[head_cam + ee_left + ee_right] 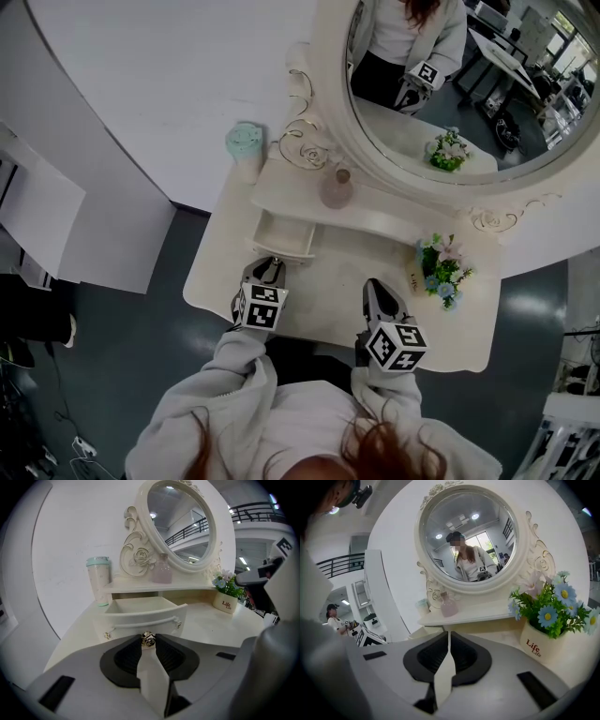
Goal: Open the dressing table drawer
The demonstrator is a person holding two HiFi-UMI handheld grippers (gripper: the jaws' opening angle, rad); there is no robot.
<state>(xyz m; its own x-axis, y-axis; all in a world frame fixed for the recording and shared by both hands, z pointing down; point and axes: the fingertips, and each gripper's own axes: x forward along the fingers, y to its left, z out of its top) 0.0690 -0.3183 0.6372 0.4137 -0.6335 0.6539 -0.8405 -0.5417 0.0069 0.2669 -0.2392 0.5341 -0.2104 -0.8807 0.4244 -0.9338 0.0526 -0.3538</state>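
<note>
So the drawer point(281, 236) is already sticking out a fair bit from under the little shelf, left of centre in the head view. In the left gripper view you can look straight down into it, and as far as I can see it's empty.

The left gripper point(267, 272) is pinching the small metal knob point(148, 639) on the drawer front. It sits right between the tips, bottom centre of that view. The right gripper point(380, 295) is pressed together on nothing and hangs over the bench point(328, 281) lower right of centre. It's well clear of the drawer, with the flower pot point(441, 267) off to its right.

My read: this is the tail end of the pulling step and the drawer counts as open, or very nearly. If it needs to come further, the next move is a straight pull toward the bottom of the head view, keeping the pinch level so the drawer doesn't jam sideways. The knob is tiny and looks slick, so I'd guess it could slip out if the pull goes crooked. Otherwise it's just a matter of spreading the left gripper to let go of the knob and backing off. I don't think the right one needs to do anything.
</note>
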